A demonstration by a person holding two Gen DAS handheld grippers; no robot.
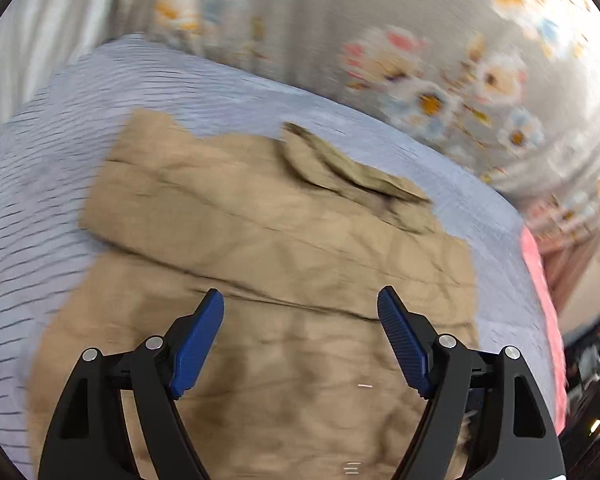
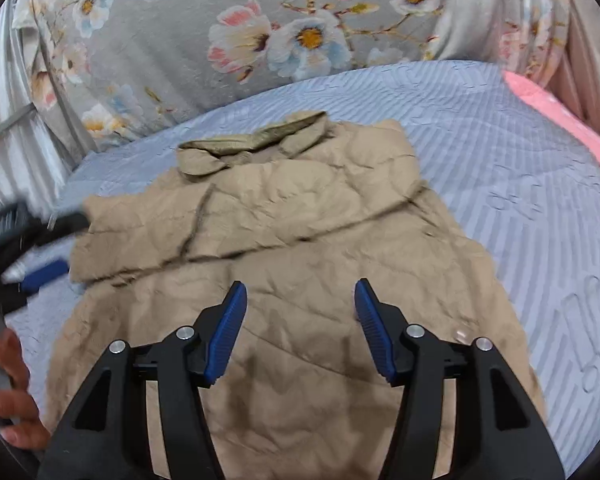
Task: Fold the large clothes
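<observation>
Tan quilted jacket laid flat on the bed, sleeves folded across the chest, both claws spread and holding nothing.

The bed (image 2: 500,152), covered in a pale blue ribbed spread, carries the jacket (image 2: 292,240) near its middle, collar (image 2: 256,140) toward the floral curtain (image 2: 220,40) and hem toward the operator. A pink cloth (image 2: 564,120) lies along the far right edge of the bed. The right gripper (image 2: 300,320) hovers over the lower body panel with jaws wide apart; the left gripper (image 1: 300,336) hovers likewise, also spread and empty. Handling judgement: the jacket appears soft, padded and light, with a smooth shell that may slip, and the folded layers could slide apart. Pinch through all layers at the two hem corners, one per gripper, then carry the hem toward the collar.
</observation>
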